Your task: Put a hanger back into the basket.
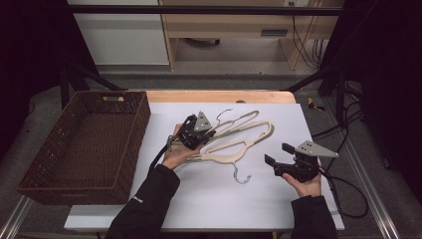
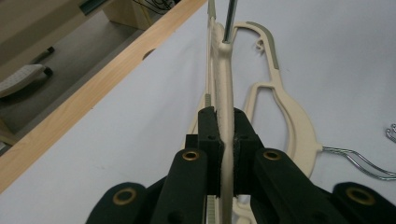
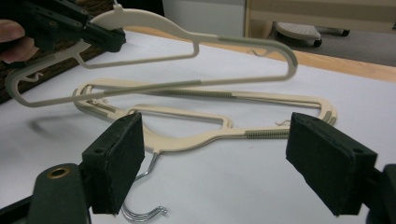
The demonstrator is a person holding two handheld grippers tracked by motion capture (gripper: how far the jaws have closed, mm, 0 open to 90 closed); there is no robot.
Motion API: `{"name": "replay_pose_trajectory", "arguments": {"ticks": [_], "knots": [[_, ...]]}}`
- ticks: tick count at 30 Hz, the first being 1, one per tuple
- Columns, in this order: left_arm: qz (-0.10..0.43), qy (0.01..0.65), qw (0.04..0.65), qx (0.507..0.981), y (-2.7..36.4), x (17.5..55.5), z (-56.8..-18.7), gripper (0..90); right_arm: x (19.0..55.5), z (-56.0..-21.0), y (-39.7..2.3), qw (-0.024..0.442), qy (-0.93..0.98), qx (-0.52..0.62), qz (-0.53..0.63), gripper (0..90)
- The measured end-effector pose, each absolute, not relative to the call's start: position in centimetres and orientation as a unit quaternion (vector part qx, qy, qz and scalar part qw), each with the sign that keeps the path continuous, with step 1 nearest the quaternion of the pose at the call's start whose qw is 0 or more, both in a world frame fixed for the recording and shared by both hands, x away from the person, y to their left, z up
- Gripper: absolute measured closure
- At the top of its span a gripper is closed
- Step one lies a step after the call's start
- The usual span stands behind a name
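Note:
My left gripper (image 1: 208, 134) is shut on a cream plastic hanger (image 1: 238, 121) and holds it raised above the white sheet. In the left gripper view the black pads (image 2: 208, 135) pinch the hanger's thin arm (image 2: 225, 93) edge-on. More cream hangers (image 1: 234, 149) lie stacked on the sheet below it; one has a metal hook (image 1: 242, 177) pointing toward me. My right gripper (image 1: 277, 154) hovers right of them, open and holding nothing. In the right gripper view its gripper (image 3: 222, 168) faces the lying hangers (image 3: 210, 135), with the raised hanger (image 3: 187, 42) above them.
A brown wicker basket (image 1: 140, 130) stands at the left, with nothing in it. The white sheet (image 1: 209, 199) covers most of the wooden table (image 1: 219, 96). Black cables (image 1: 343, 194) trail off the right side. Cabinets stand beyond the far edge.

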State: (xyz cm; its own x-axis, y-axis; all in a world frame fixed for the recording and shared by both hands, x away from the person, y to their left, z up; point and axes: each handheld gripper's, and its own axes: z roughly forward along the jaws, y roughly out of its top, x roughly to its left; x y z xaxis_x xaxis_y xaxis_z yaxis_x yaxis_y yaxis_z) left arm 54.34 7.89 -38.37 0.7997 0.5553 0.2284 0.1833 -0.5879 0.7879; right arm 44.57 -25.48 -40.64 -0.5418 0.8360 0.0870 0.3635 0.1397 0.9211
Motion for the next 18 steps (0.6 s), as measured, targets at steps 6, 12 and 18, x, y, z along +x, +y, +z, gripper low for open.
{"name": "replay_pose_trajectory", "arguments": {"ticks": [6,12,18], "knots": [[0.220,0.222,0.428,0.848,9.8,52.9,-35.9,85.6,43.9,-40.2,-25.8,0.234,0.711,0.415,0.516,16.2],[0.204,0.233,0.454,0.836,11.9,51.0,-32.7,85.6,43.4,-39.7,-25.8,0.238,0.708,0.413,0.521,12.5],[0.207,0.234,0.465,0.828,14.1,49.3,-30.0,85.5,42.8,-39.2,-25.6,0.239,0.707,0.403,0.529,10.3]]}}
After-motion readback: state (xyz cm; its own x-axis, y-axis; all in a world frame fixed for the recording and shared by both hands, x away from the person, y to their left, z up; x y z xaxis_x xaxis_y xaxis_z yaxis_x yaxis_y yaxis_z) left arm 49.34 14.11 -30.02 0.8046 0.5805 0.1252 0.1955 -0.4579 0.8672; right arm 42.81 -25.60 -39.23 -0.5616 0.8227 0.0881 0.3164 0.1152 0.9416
